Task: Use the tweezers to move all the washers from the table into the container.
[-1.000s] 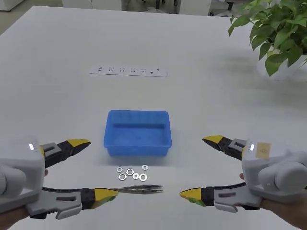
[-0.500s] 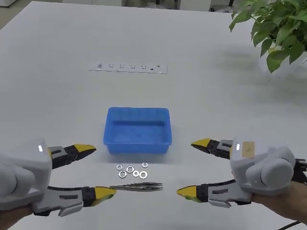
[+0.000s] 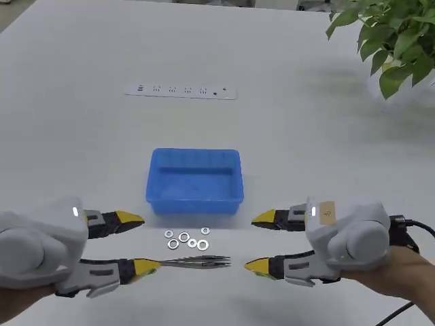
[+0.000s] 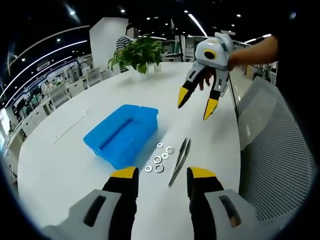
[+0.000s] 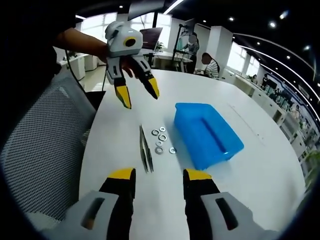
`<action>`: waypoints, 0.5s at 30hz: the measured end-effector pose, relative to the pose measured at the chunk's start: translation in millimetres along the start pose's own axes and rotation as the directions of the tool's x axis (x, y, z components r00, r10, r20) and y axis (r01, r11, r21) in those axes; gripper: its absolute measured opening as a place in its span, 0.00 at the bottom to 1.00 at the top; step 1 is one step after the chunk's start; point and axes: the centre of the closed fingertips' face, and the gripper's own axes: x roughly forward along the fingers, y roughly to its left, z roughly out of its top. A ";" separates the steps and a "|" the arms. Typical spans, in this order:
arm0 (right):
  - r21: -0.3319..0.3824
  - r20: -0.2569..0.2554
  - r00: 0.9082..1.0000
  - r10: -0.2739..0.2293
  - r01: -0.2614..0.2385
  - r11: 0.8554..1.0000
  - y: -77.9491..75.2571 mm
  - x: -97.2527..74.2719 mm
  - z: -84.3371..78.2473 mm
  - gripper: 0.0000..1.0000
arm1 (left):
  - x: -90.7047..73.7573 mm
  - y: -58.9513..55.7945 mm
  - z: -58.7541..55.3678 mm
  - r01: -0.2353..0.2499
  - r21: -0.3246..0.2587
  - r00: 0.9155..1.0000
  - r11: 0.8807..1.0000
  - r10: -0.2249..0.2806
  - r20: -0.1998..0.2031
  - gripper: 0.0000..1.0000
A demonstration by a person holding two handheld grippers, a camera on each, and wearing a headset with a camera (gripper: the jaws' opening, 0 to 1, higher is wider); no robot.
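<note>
White table point(image 3: 326, 156) in an open office point(image 5: 240, 55); slim steel tweezers point(image 3: 197, 261) lie beside silver washers point(image 3: 187, 240) (left gripper point(image 3: 150, 242), right gripper point(image 3: 249, 243): jaws spread, empty).

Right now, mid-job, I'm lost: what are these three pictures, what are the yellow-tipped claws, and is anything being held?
No robot arm here: a person holds a two-jaw gripper in each hand. The head view looks down from their headset and shows the left gripper and right gripper, both open, holding nothing. The two round pictures come from a camera on each gripper, so each sees the other gripper opposite. On the white table lie slim metal tweezers, a cluster of small silver ring washers beside them, and an open blue plastic container just beyond. A white power strip lies farther back.
</note>
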 end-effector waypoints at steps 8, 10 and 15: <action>-0.053 -0.041 0.998 0.056 -0.058 0.997 7.0 12.9 -5.6 0.32 | 7.7 -1.2 -8.5 0.033 0.013 0.999 0.999 -0.032 -0.036 0.34; -0.059 -0.047 0.997 0.068 -0.070 0.996 8.3 15.9 -6.7 0.31 | 10.8 0.3 -12.0 0.043 0.017 0.998 0.999 -0.042 -0.048 0.31; -0.067 -0.059 0.995 0.086 -0.090 0.994 9.0 22.0 -8.4 0.29 | 14.9 0.0 -18.8 0.064 0.025 0.995 0.998 -0.062 -0.076 0.29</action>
